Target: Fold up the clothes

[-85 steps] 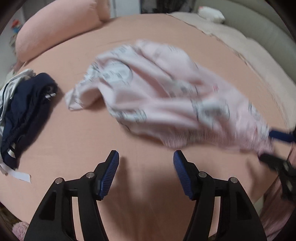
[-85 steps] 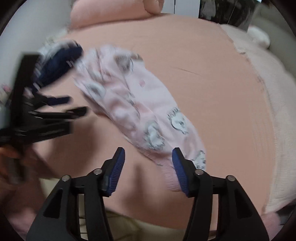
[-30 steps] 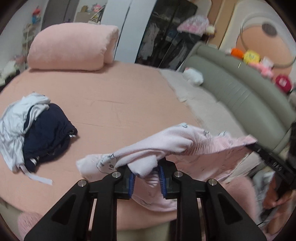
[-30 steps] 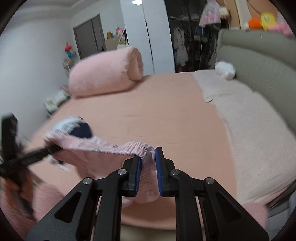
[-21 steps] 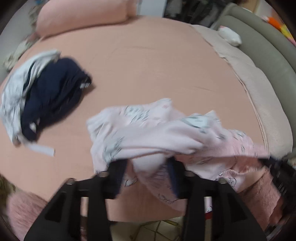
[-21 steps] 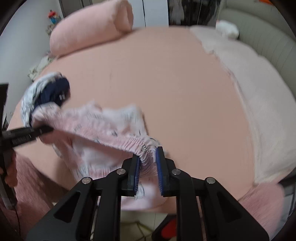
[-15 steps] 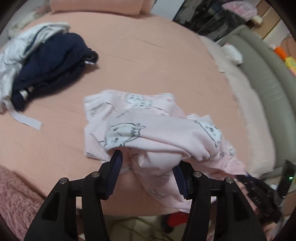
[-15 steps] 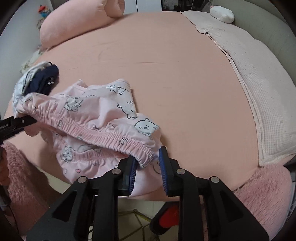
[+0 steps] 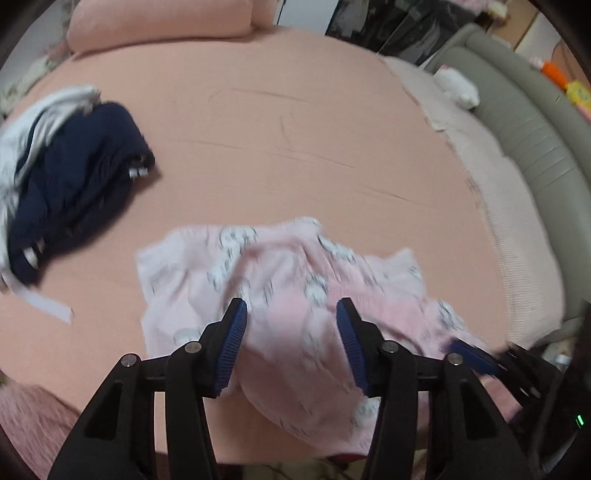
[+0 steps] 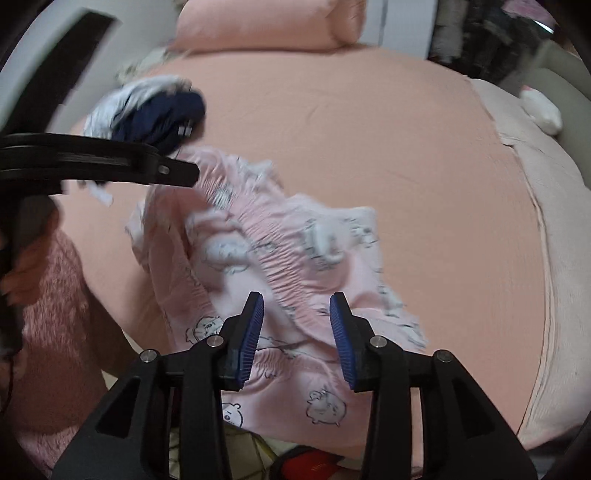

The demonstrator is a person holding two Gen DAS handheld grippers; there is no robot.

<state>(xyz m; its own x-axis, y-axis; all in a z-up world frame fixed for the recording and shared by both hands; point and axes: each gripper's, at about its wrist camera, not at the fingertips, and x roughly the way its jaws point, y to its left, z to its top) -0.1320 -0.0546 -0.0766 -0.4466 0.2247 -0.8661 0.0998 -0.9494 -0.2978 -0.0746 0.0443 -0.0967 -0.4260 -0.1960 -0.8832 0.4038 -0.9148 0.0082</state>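
Under me I see the bed [image 9: 295,122], its peach sheet running from the rolled pink pillow [image 9: 162,18] at the far end to the near edge, with a pale blanket [image 10: 546,221] along its right side. The pink printed garment [image 9: 295,295] lies crumpled on the sheet at the near edge, its gathered waistband up in the right wrist view and part of it hanging over the side. A pile of navy and white clothes [image 9: 70,184] sits well apart to its left. My left tool [image 9: 291,332] has spread apart, the pink cloth lying loose beneath its jaws. My right tool [image 10: 295,321] has just been opening too, its pads clear of the fabric below.
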